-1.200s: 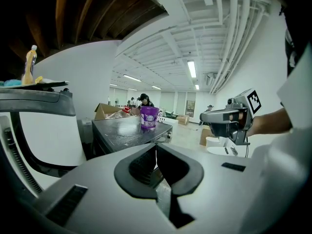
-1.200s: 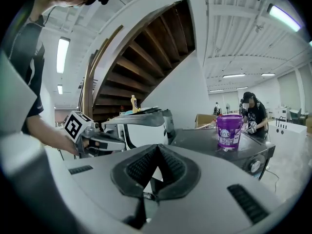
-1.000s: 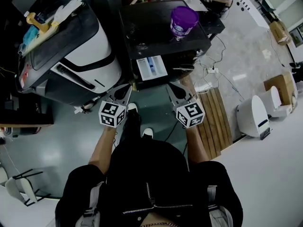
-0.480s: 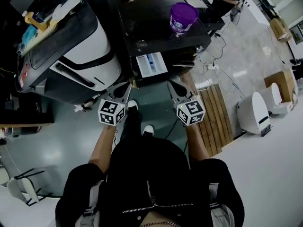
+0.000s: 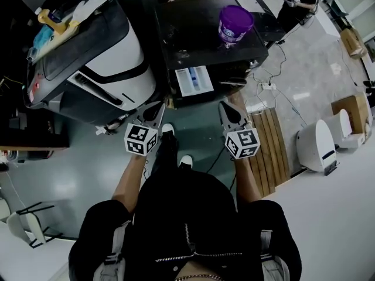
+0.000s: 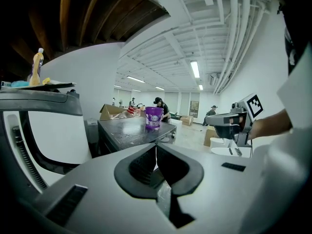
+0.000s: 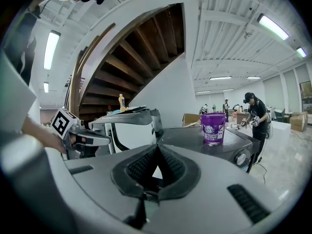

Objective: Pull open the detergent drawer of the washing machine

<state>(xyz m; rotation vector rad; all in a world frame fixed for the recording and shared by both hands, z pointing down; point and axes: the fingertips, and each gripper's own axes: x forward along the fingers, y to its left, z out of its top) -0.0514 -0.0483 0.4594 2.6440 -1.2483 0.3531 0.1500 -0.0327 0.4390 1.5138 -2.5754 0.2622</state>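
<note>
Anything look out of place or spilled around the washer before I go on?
Only the detergent drawer stands out: it sticks out open from the front of the washing machine. The purple tub stands upright on top; no spill shows.

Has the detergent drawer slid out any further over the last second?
No. The detergent drawer juts just as far out of the washing machine as before.

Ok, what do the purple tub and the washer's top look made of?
Purple tub: probably plastic, glossy, with a printed label. Washing machine top: dark, smooth, shiny with light glints; painted metal or plastic, can't tell.
</note>
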